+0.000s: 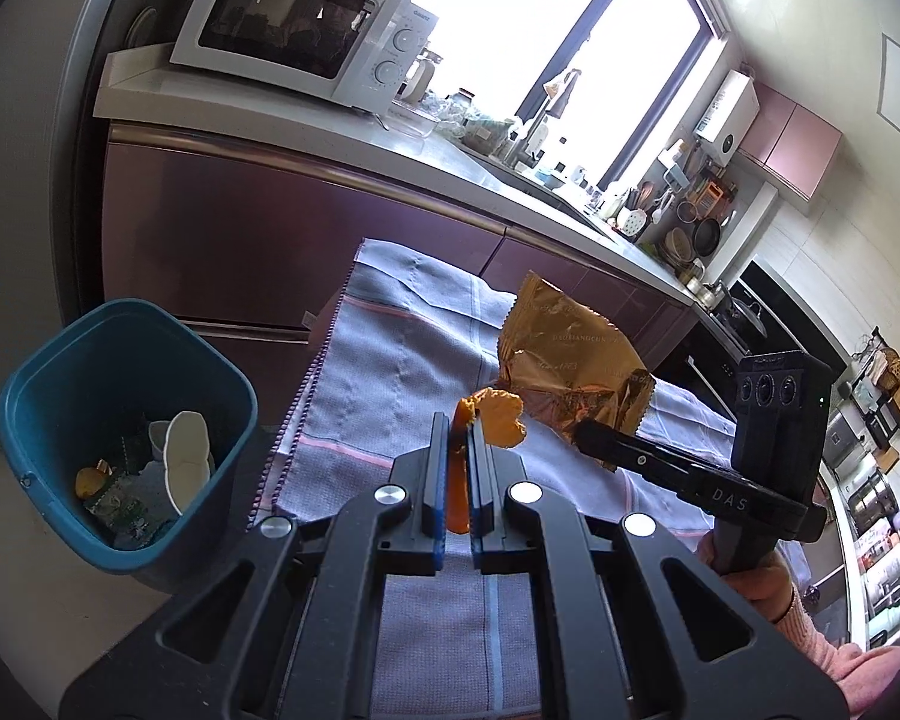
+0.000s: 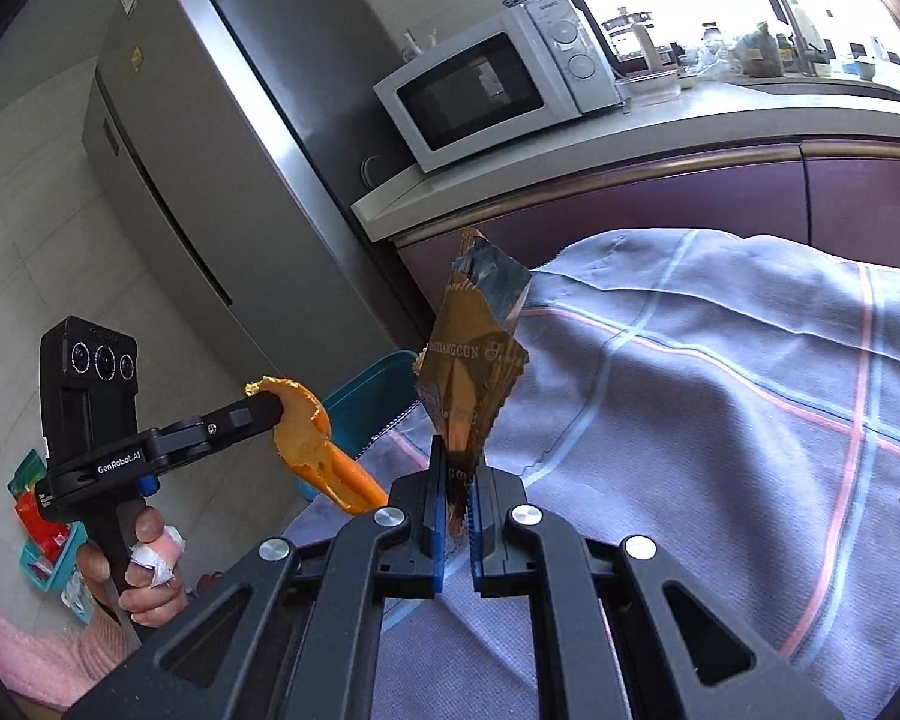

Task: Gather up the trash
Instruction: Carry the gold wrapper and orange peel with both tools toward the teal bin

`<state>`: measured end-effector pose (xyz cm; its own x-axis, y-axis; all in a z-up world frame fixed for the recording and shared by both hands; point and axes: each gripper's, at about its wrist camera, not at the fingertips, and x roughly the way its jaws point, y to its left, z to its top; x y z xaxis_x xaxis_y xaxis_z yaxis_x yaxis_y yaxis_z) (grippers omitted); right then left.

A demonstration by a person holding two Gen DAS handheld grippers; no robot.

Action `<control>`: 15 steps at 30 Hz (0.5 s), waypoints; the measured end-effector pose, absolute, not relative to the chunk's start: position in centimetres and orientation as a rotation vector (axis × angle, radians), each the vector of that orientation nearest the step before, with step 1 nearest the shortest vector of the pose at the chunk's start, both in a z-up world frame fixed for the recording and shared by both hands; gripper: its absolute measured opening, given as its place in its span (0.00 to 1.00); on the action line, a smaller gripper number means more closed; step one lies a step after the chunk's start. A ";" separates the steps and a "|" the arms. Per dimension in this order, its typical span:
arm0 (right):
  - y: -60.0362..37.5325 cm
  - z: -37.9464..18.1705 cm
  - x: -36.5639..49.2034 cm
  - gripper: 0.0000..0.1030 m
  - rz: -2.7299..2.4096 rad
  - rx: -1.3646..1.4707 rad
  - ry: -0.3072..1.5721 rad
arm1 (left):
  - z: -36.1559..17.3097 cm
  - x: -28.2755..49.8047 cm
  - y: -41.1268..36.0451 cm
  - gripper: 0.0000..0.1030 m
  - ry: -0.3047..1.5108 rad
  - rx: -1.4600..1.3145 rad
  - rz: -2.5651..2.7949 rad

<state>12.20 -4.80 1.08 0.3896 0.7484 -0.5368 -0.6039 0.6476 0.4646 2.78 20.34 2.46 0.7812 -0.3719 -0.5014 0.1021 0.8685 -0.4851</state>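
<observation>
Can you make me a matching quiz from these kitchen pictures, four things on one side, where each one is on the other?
Things:
1. orange peel
2. gold wrapper
3. microwave
4. blue bin

Places:
A. on the counter
B. on the floor beside the cloth
C. in the left gripper
D. in the right gripper

Pairs: 1-C, 2-D, 3-A, 4-B
</observation>
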 end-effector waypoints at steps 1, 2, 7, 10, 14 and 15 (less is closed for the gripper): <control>-4.2 1.1 12.2 0.05 0.879 0.197 0.795 | 2.5 2.5 20.7 0.06 0.623 -0.456 -0.260; -3.6 1.1 12.2 0.05 0.889 0.186 0.798 | 2.6 2.5 20.9 0.06 0.620 -0.455 -0.253; -0.8 1.1 12.6 0.05 0.931 0.147 0.816 | 3.1 1.6 22.9 0.06 0.603 -0.446 -0.205; 1.0 1.0 13.0 0.05 0.953 0.122 0.827 | 3.3 1.3 24.0 0.06 0.594 -0.441 -0.174; 3.3 0.7 13.4 0.05 0.979 0.080 0.843 | 3.2 1.2 25.7 0.06 0.588 -0.432 -0.121; 3.9 0.5 13.5 0.05 0.984 0.069 0.850 | 3.2 1.2 26.1 0.06 0.589 -0.431 -0.108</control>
